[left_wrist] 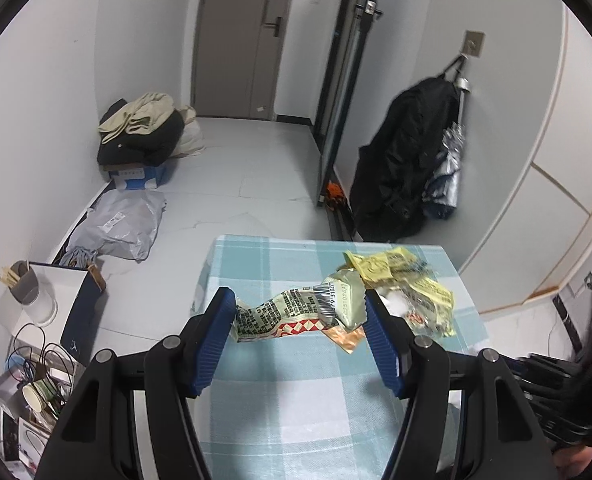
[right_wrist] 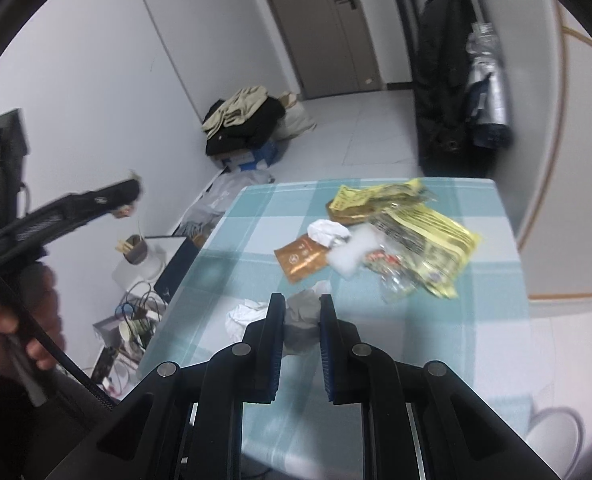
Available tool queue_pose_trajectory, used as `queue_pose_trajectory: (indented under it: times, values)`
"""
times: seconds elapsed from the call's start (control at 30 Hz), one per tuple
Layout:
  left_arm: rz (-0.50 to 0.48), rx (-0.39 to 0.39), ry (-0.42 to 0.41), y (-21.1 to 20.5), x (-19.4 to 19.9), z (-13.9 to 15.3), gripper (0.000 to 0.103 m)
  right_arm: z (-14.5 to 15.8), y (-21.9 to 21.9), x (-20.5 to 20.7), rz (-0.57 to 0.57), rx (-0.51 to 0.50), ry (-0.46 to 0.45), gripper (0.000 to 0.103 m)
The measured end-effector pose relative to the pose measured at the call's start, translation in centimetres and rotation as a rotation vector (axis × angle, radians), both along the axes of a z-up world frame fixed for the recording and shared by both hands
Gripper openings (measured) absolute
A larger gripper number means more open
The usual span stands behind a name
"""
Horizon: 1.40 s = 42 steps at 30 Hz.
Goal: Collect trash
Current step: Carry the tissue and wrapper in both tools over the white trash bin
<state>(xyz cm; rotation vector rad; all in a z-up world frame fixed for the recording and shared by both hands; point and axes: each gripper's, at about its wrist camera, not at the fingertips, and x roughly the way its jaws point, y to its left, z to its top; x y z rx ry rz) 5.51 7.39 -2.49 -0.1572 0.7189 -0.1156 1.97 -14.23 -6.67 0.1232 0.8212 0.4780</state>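
Observation:
In the left wrist view my left gripper (left_wrist: 298,300) is shut on a long printed snack wrapper (left_wrist: 296,312), which spans the gap between its blue pads above the checked table (left_wrist: 279,392). Behind it lies a pile of yellow wrappers (left_wrist: 380,266) and clear plastic. In the right wrist view my right gripper (right_wrist: 300,300) is shut on a crumpled grey-white tissue (right_wrist: 302,322). A second white wad (right_wrist: 241,314) shows just left of its left finger. Farther back on the cloth lie a brown sachet (right_wrist: 302,260), white tissue (right_wrist: 328,230) and yellow wrappers (right_wrist: 428,224). A hand holds the blurred left gripper (right_wrist: 127,196) off the table's left side.
Left of the table on the floor are a white cylinder with a cup of sticks (left_wrist: 21,284), a dark box (left_wrist: 83,312) and a box of cables with a paper cup (left_wrist: 35,392). A grey bag (left_wrist: 123,224), clothes on a blue box (left_wrist: 143,132) and a hanging black coat (left_wrist: 408,160) lie beyond.

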Motion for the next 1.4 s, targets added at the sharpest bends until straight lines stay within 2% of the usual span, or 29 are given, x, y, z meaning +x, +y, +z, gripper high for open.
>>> queue_pose_trajectory:
  times: [0.13,0.23,0.4,0.67,0.83,0.97,1.13,1.27,1.4]
  values:
    - [-0.051,0.006,0.014,-1.5,-0.1,-0.2,0.061,1.1,-1.8,-2.5,-0.046,-0.011,-0.024,0.015]
    - [-0.075,0.039,-0.003,-2.7,-1.0,0.2,0.061,2.4,-3.2,-4.0,-0.069,0.012,-0.06,0.015]
    - [-0.097,0.031,-0.035,-4.4,-1.8,1.5,0.061,6.4,-5.7,-6.5,-0.101,0.064,-0.161,0.015]
    - [-0.17,0.088,-0.092,-9.8,-2.4,4.4,0.061,11.9,-12.0,-9.9,-0.179,0.105,-0.279,0.015]
    - [-0.242,0.064,-0.116,-13.7,-3.0,5.9,0.061,13.2,-17.2,-11.7,-0.273,0.127,-0.316,0.015]
    - [-0.323,0.049,-0.118,-17.8,-3.1,6.2,0.061,13.1,-21.6,-12.9,-0.358,0.107,-0.322,0.015]
    - [-0.47,-0.013,-0.092,-22.7,-2.9,5.7,0.061,11.2,-27.3,-14.1,-0.469,0.094,-0.275,0.015]
    - [-0.615,-0.064,-0.016,-27.3,-2.4,4.3,0.061,8.7,-31.2,-14.4,-0.551,0.081,-0.208,0.015]
    - [-0.728,-0.097,0.072,-31.7,-1.8,2.0,0.061,4.7,-34.8,-14.2,-0.607,0.077,-0.1,0.015]
